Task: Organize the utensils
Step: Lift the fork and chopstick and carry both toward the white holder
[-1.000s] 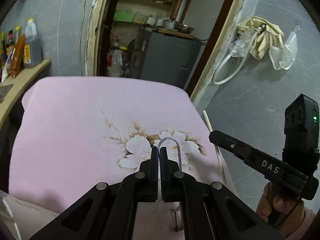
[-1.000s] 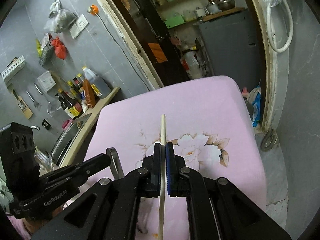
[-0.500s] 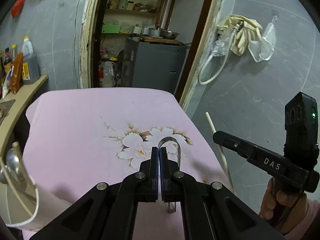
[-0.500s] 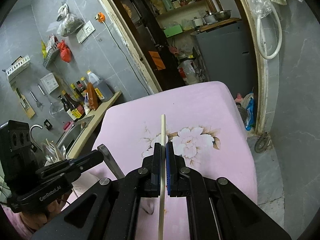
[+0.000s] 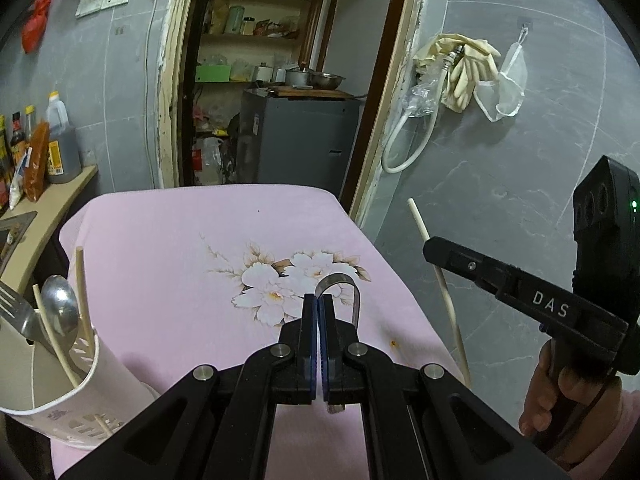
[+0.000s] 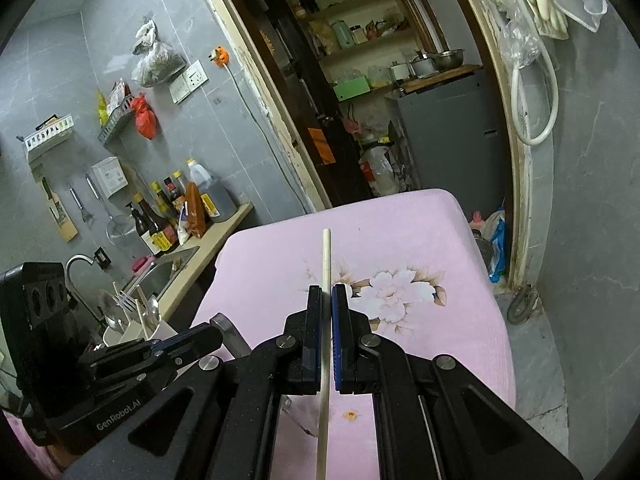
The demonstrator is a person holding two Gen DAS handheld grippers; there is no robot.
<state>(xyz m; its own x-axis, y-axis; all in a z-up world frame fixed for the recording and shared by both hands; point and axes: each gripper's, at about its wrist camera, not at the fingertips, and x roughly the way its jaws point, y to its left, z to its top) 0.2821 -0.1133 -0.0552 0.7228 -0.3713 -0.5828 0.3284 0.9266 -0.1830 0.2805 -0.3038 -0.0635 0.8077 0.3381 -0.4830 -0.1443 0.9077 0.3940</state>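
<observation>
At the far left, a white perforated utensil holder point(image 5: 60, 396) stands on the pink flowered cloth point(image 5: 168, 248). It contains a spoon point(image 5: 60, 310), a fork point(image 5: 18, 312) and several pale chopsticks point(image 5: 82, 300), all leaning upright.

Right of the holder, the left gripper point(image 5: 319, 308) is clamped on a metal utensil point(image 5: 344, 292). The utensil's curved, hook-shaped end rises just above the fingertips and bends to the right; the rest runs down beneath the gripper body, so its type cannot be told. It is held above the cloth, over the flower print.

Further right, the right gripper point(image 6: 327, 300) is clamped on a single wooden chopstick point(image 6: 326, 256). The chopstick passes between the pads, its upper end projecting forward past the fingertips and its lower end trailing back under the gripper. A hand point(image 5: 560, 392) in a pink sleeve point(image 5: 616, 432) grips the right gripper's handle.

An orange stain point(image 6: 351, 414) marks the cloth near its front edge.
</observation>
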